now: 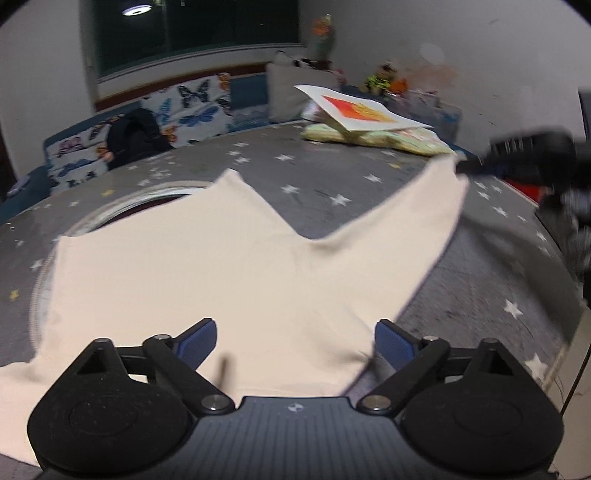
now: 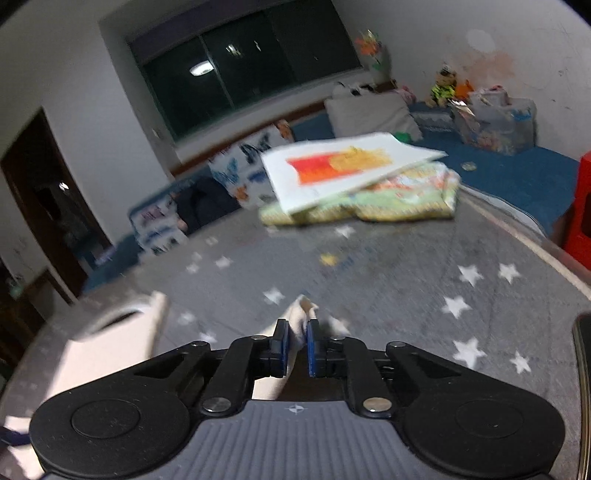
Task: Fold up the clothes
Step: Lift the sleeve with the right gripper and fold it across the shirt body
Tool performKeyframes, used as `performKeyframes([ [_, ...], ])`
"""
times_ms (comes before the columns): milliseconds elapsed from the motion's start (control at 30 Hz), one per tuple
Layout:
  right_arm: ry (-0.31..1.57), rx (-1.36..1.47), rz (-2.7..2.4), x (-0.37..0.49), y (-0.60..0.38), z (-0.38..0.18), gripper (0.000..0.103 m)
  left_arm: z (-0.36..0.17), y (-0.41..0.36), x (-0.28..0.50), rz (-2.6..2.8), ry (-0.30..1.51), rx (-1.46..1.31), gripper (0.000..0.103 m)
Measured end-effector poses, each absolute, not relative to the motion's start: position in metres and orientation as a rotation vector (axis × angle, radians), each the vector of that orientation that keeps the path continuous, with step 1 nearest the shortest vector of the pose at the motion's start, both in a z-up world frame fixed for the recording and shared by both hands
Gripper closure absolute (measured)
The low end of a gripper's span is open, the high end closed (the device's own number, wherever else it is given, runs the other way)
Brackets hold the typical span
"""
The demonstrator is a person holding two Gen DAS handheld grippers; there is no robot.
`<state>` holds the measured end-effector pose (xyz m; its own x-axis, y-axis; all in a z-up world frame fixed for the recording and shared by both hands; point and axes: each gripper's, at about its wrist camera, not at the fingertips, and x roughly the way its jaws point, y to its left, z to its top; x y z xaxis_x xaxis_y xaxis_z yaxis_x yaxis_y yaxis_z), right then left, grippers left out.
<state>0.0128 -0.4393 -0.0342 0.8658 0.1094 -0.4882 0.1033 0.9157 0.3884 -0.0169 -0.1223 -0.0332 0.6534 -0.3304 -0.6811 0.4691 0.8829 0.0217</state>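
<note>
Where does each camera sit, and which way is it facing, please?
Left wrist: on the open left gripper, low over the cream garment, facing the window; the right gripper shows far right.
Right wrist: on the right gripper, shut on a garment corner, facing the window.
Shared: garment, star cloth, card.

Between the wide-spread fingers (image 1: pixel 202 338) of the left gripper (image 1: pixel 295 341) lies a cream garment (image 1: pixel 207 273) of soft, matt knit cloth. Beneath it the tabletop (image 1: pixel 461 295) wears a grey star-printed cloth, matt and faintly scuffed. Both grippers look like matt black plastic with shiny metal pivot pins; the right gripper (image 2: pixel 296 345) has blue pads (image 2: pixel 312 347).
</note>
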Motion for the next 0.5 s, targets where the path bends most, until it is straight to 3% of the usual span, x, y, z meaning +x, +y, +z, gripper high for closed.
performKeyframes([
  [233,0.453,0.435,0.141,0.008,-0.409,0.009,0.092,-0.027,-0.112,-0.036,-0.532,0.669,0.195,0.012],
  [500,0.423,0.345,0.326,0.009,-0.337,0.051,0.092,-0.009,-0.036,-0.042,-0.395,0.605,0.08,0.011],
])
